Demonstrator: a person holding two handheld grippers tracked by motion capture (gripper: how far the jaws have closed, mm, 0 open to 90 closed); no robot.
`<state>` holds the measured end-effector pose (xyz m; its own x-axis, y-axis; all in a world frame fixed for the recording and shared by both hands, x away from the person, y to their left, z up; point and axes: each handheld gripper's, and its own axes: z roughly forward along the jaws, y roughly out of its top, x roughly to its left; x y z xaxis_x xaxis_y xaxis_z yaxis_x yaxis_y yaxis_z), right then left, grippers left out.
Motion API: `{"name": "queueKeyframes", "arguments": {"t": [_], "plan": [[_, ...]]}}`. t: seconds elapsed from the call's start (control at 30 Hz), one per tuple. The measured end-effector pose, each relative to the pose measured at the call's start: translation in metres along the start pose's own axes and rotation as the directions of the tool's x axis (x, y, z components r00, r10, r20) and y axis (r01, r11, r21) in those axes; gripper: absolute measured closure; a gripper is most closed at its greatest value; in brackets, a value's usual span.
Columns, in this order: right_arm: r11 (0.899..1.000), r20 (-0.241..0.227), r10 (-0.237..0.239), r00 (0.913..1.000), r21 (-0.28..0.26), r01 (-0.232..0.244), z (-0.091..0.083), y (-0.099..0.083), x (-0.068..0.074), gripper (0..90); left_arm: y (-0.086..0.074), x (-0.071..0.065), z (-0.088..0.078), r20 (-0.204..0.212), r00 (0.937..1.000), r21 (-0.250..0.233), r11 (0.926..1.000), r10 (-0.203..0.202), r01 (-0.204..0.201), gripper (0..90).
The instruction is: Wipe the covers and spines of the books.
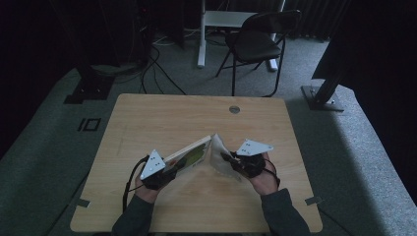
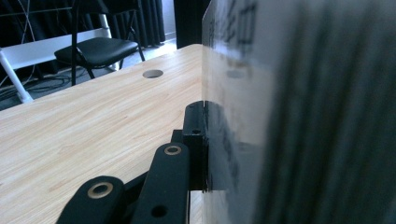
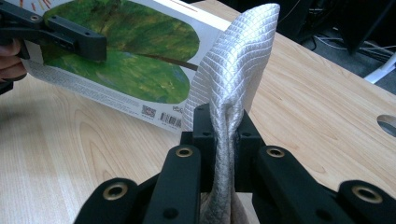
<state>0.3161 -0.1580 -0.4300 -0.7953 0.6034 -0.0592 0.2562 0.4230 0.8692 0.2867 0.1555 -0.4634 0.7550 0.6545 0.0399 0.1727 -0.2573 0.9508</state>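
High view: left gripper point(image 1: 169, 172) clamps book point(image 1: 189, 155), right gripper point(image 1: 227, 157) pinches cloth point(image 1: 219, 147) touching book's right end, near table's point(image 1: 147, 118) front edge.

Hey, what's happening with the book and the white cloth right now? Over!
Left gripper shut on the book, tilted above the table. Right gripper shut on the white cloth, bunched beside the book's edge. Nothing in the way.
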Motion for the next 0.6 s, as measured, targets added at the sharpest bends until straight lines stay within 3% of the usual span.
{"name": "queueKeyframes", "arguments": {"t": [0.6], "plan": [[1.000, 0.008, 0.018, 0.9998, 0.015, -0.018, 0.0014, -0.0065, -0.0042, 83.7, 0.0015, 0.0007, -0.0021, -0.004, 1.0000, -0.009, 1.0000, -0.004, 0.004, 78.1]]}}
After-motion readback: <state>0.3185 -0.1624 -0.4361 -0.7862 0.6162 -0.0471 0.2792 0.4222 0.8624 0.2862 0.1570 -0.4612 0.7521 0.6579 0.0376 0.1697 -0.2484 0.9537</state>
